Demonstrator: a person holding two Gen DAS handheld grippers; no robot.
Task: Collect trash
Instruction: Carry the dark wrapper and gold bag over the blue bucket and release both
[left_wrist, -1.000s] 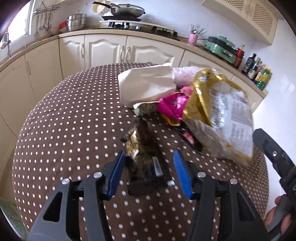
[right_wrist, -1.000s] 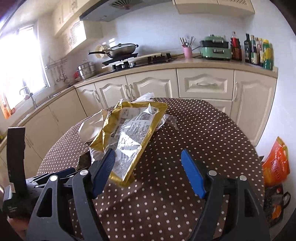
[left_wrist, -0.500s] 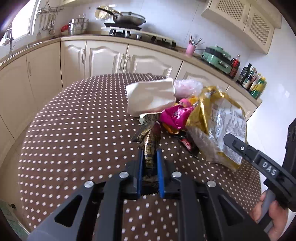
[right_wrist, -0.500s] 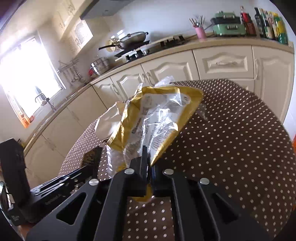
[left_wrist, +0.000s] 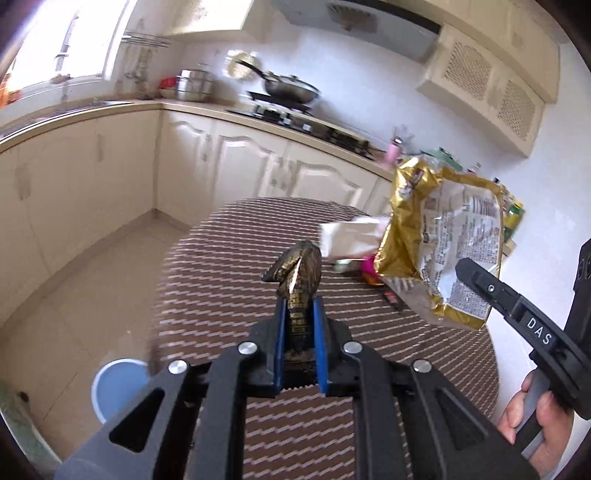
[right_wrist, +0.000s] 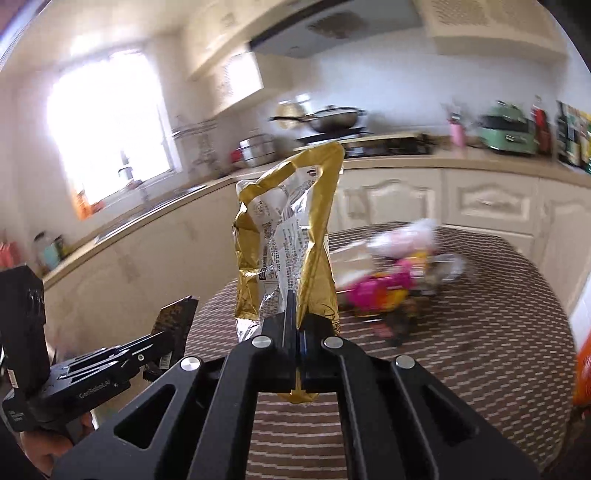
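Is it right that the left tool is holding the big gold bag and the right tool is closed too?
Not quite. The left tool is closed on a small dark wrapper, as the left wrist view shows. The big gold bag is pinched in the right tool, which is indeed closed.

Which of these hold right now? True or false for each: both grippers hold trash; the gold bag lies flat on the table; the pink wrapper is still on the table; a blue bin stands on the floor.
1. Both grippers hold trash. True: the left gripper clamps the dark wrapper, the right gripper the gold bag.
2. The gold bag lies flat on the table. False: it hangs lifted.
3. The pink wrapper is on the table. True.
4. A blue bin stands on the floor. True.
5. The table is bare wood. False: a dotted brown cloth covers it.
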